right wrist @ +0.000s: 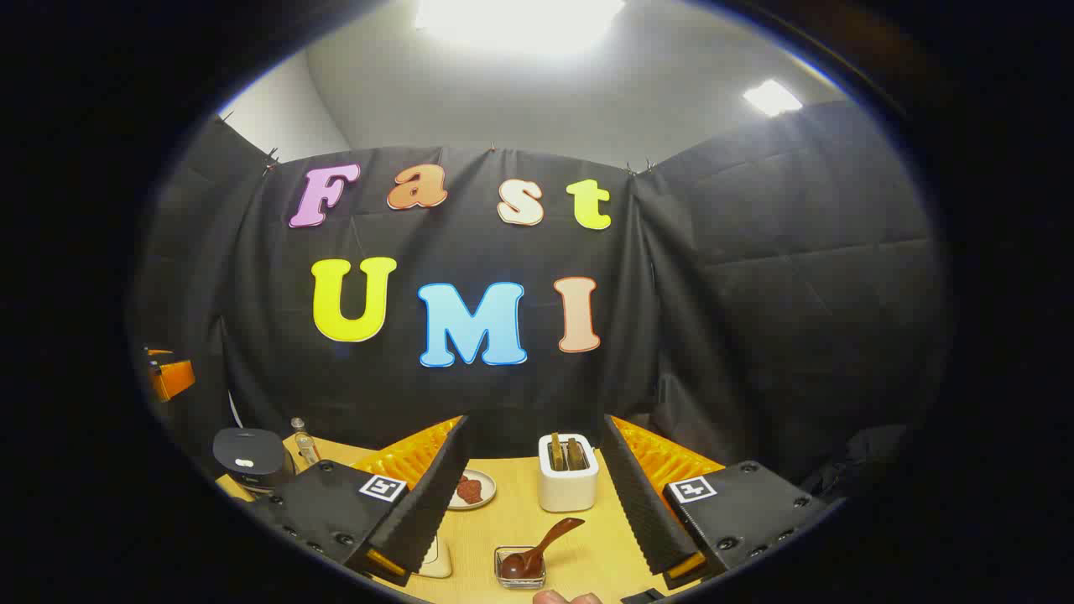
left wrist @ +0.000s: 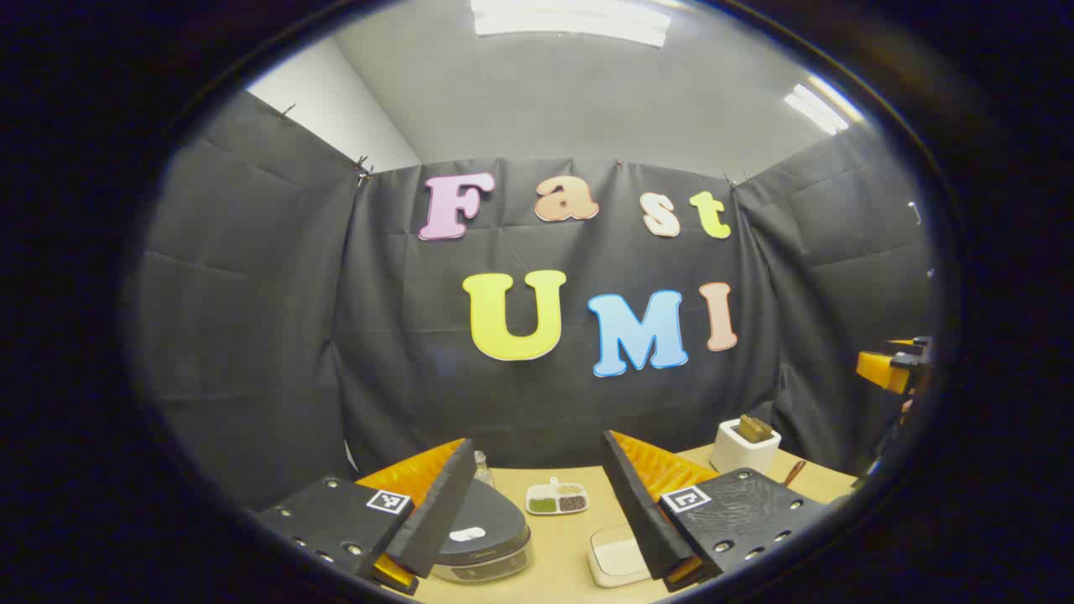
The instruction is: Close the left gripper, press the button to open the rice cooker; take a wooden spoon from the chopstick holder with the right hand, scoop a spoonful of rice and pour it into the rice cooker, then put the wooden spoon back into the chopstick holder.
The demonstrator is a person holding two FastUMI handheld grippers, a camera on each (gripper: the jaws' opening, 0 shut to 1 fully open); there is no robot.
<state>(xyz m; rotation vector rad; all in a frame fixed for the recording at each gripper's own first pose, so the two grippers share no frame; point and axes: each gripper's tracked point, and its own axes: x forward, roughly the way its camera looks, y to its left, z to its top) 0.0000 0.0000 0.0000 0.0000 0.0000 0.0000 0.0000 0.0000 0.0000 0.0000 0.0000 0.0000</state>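
Black cloth walls close the booth on three sides, a grey ceiling with lit panels above; light wooden table [left wrist: 558, 537] below.

Left gripper view: left gripper [left wrist: 537, 495] hangs over the table's near part, jaws wide apart, nothing between them. Rice cooker [left wrist: 482, 537] sits just beyond its left finger, lid down, dark domed top with a pale button patch; the finger covers its left edge. Small glass bottle [left wrist: 481, 466] stands behind the cooker. Divided white dish [left wrist: 556, 499] farther back between the fingers, holding green and dark grains in separate sections. Flat white lidded box [left wrist: 617, 558] near the right finger, partly hidden by it. White chopstick holder [left wrist: 745, 446] stands back right, brown pieces standing in its slots. A thin brown handle [left wrist: 794, 472] shows just right of it. Orange part of the other gripper at the far right edge.

Right gripper view: right gripper [right wrist: 537, 495] also spread wide, empty. Chopstick holder [right wrist: 568, 476] stands between its fingers, well back. Nearer, a small clear square container [right wrist: 520, 568] with a dark wooden spoon [right wrist: 537, 545] resting in it, bowl down, handle tilted up to the right. Small plate [right wrist: 471, 489] with reddish-brown food beside the left finger. Rice cooker [right wrist: 249, 457] far left, closed, bottle [right wrist: 303, 438] next to it. A fingertip [right wrist: 555, 597] at the bottom edge.
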